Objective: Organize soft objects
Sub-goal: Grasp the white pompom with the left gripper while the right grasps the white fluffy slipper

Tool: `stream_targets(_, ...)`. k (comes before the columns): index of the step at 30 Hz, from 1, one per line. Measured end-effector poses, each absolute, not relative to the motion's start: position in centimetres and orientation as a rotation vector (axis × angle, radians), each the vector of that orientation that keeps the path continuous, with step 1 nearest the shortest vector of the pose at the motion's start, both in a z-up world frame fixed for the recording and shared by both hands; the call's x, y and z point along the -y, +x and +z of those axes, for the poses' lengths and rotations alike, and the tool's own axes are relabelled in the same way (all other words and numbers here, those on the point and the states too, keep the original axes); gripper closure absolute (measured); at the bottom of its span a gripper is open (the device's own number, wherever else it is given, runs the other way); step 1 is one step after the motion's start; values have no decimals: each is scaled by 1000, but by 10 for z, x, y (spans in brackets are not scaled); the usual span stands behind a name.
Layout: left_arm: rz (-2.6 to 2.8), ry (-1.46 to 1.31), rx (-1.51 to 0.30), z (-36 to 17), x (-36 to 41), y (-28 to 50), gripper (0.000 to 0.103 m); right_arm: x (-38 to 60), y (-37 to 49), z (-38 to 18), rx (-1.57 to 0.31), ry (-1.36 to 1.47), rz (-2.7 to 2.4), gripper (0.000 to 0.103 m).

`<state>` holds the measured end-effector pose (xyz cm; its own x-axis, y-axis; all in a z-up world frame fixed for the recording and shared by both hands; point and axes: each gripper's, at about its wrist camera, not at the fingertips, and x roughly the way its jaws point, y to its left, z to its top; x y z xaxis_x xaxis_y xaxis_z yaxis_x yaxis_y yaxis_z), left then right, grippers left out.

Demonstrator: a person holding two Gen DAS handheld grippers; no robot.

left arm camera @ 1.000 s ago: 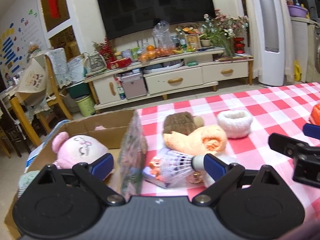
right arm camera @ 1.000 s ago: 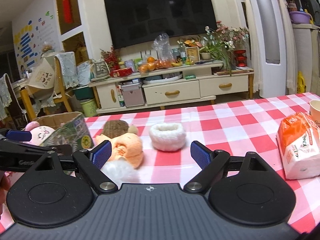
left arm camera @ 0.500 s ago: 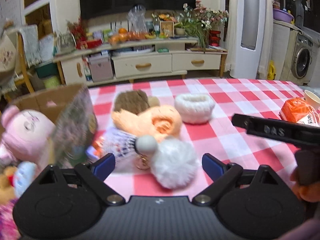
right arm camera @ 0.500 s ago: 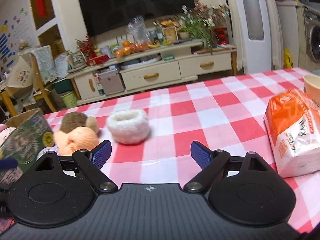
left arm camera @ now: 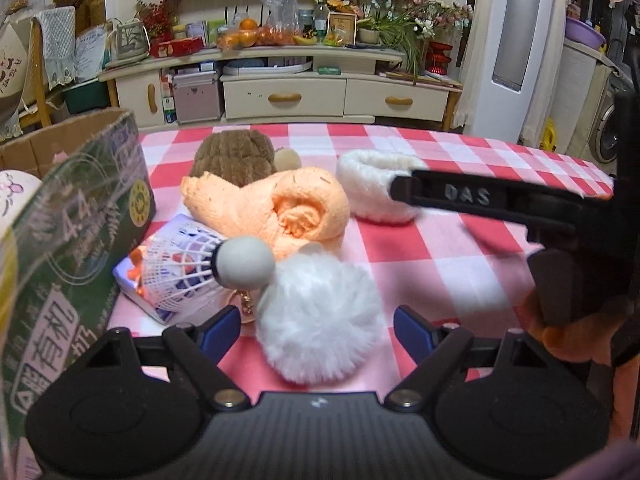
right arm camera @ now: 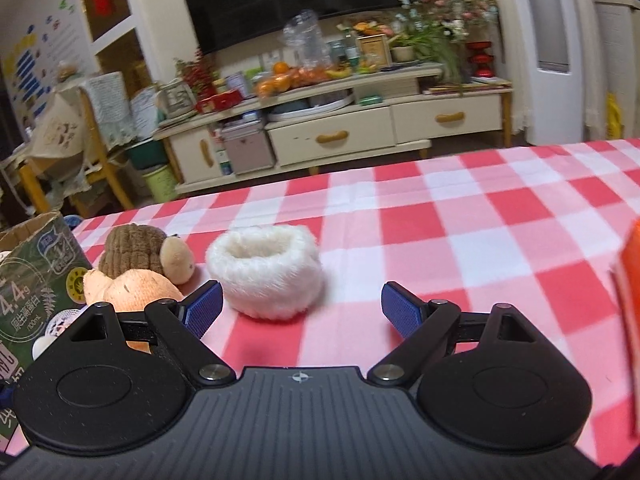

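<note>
Your left tool hangs low over the red-and-white checked counter, its jaws closing around the white pompom, which sits between the blue pads without either pad pressing on it yet. The pompom rests on the cloth near the counter's left edge, touching the cork head of a shuttlecock that lies on a small printed packet. Just behind them a rolled orange towel leans against a brown plush hedgehog, and a white fluffy cuff stands on the cloth to the right of the towel. A green printed cardboard box stands open at the counter's left edge; a pink plush toy shows inside it at the frame's border.

Your right tool is released and empty, its jaws spread wide above the cloth, with the cuff lying just ahead between the lines of its fingers, closer to the left pad. From the left wrist view one of the right tool's black fingers crosses in front of the cuff. An orange package sits toward the counter's right edge, blurred and cut off by the frame.
</note>
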<state>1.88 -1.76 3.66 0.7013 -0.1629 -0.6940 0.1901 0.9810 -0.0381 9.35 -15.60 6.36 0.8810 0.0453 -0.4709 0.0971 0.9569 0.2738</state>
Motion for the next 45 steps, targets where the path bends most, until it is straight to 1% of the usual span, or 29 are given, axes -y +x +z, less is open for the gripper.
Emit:
stream_targets(4,-193,37,-785,31,21,25,23,154,112,62,-499,281,12,0)
stream_targets(6,-191,31,-792,30,21,28,28,154,123,60,-516,272,34,0)
stream_targets(10,-194,31,-801,27,22,32,36,151,139,55,-538,248,54,0)
stream_targets(13,-196,28,-800,27,20,33,44,150,147,49,-565,247,66,0)
stream_targets(14,-198,28,-800,27,19,33,49,148,148,49,-564,236,64,0)
stream_targets(17,-210,11,-805,29,14,32,53,145,150,49,-551,221,73,0)
stream_targets(19,-210,-3,-810,30,12,32,54,143,151,48,-559,211,75,6)
stream_targets(20,-212,-8,-811,30,11,32,55,143,151,48,-559,210,79,14)
stream_targets(21,-214,-8,-810,31,11,31,55,143,151,48,-561,211,80,19)
stream_targets(22,-216,-7,-809,32,10,30,56,143,150,48,-560,211,96,21)
stream_targets(23,-220,-9,-806,33,10,29,56,144,150,48,-558,214,96,26)
stream_targets(25,-225,-19,-801,36,8,26,56,146,149,48,-555,221,96,32)
stream_targets(27,-232,-29,-795,41,6,23,56,146,145,48,-550,221,92,42)
stream_targets(30,-243,-39,-786,47,3,19,56,147,140,49,-538,210,81,49)
stream_targets(32,-248,-47,-781,50,2,17,56,148,137,49,-532,201,74,53)
stream_targets(36,-267,-62,-767,58,-2,11,56,152,128,49,-519,196,47,57)
stream_targets(45,-293,-84,-721,74,-9,2,56,155,108,47,-518,195,7,60)
